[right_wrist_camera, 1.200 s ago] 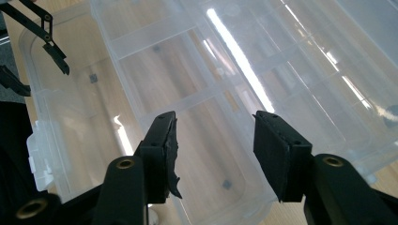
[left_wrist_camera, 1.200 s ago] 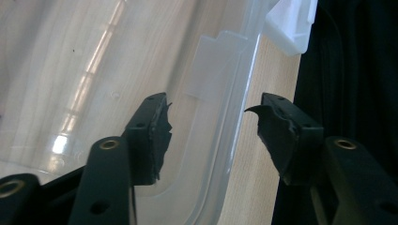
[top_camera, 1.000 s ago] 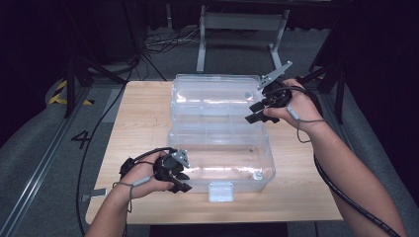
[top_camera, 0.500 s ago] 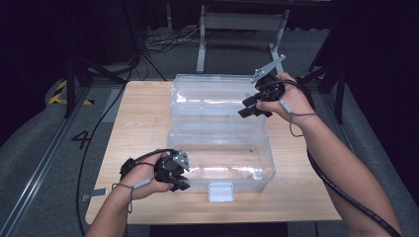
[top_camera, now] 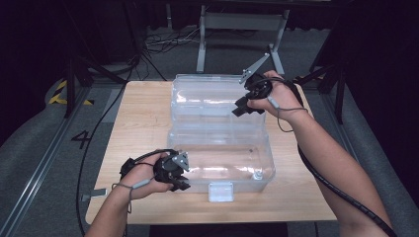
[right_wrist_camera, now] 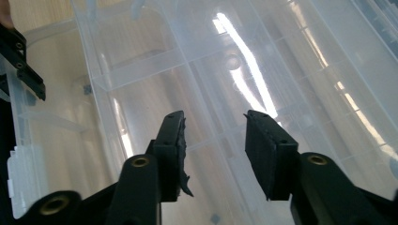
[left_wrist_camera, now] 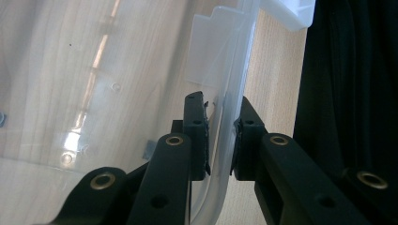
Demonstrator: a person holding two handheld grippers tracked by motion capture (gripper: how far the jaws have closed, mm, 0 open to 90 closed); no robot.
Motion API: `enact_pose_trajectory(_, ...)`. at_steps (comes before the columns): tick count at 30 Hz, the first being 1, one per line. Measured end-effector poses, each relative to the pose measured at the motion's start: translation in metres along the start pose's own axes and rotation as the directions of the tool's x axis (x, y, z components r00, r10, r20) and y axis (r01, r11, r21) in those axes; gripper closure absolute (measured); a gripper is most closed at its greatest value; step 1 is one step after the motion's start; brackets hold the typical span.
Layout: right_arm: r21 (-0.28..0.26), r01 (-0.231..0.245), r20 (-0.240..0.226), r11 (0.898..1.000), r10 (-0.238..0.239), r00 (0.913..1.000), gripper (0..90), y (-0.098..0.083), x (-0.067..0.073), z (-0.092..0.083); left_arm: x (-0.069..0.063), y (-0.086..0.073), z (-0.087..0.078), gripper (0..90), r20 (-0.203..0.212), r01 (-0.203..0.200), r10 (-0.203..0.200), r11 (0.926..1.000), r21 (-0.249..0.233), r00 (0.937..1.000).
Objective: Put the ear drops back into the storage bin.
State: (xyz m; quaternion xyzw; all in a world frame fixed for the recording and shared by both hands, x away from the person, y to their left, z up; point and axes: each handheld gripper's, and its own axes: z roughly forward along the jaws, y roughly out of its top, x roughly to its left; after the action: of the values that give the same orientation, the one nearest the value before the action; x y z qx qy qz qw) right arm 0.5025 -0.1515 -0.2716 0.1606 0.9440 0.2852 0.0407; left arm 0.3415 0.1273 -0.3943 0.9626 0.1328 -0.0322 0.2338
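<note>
A clear plastic box [top_camera: 222, 158] stands open on the table, its lid [top_camera: 207, 96] laid back behind it. My left gripper [top_camera: 182, 182] is at the box's front left corner. In the left gripper view it [left_wrist_camera: 220, 136] is shut on the clear box wall [left_wrist_camera: 234, 75], one pad on each side. My right gripper [top_camera: 241, 106] hovers over the lid's right part. Its jaws have just been closing, and in the right gripper view it [right_wrist_camera: 213, 136] is open above the ribbed lid [right_wrist_camera: 263, 61] with nothing between the pads.
The box's white latch [top_camera: 221, 191] hangs at the front wall's middle. The wooden table [top_camera: 143, 123] has bare room left of the box. A metal stand [top_camera: 242, 24] and floor cables lie beyond the far edge. My left gripper [right_wrist_camera: 23, 61] shows far off in the right gripper view.
My right hand has moved left, from the lid's right rim to over the lid, and its jaws have narrowed. The left hand has stayed at the box's front corner.
</note>
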Motion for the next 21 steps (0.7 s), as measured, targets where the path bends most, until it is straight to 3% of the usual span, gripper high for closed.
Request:
enact_pose_trajectory(7,0.024,0.050,-0.003,0.998,-0.050,0.9987,74.8,0.007,-0.001,0.010,0.003,-0.003,0.001,78.8,0.024,0.008,-0.007,0.9997,-0.023,0.9997)
enact_pose_trajectory(9,0.024,0.074,-0.024,0.997,-0.074,0.9970,79.5,0.010,0.000,0.014,0.003,-0.003,0.001,78.8,0.026,0.006,-0.006,0.9997,-0.024,0.9997)
enact_pose_trajectory(21,0.066,0.103,-0.034,0.992,-0.101,0.9943,85.5,0.014,0.004,0.018,0.003,-0.002,0.001,78.9,0.022,0.008,-0.008,0.9997,-0.024,0.9997)
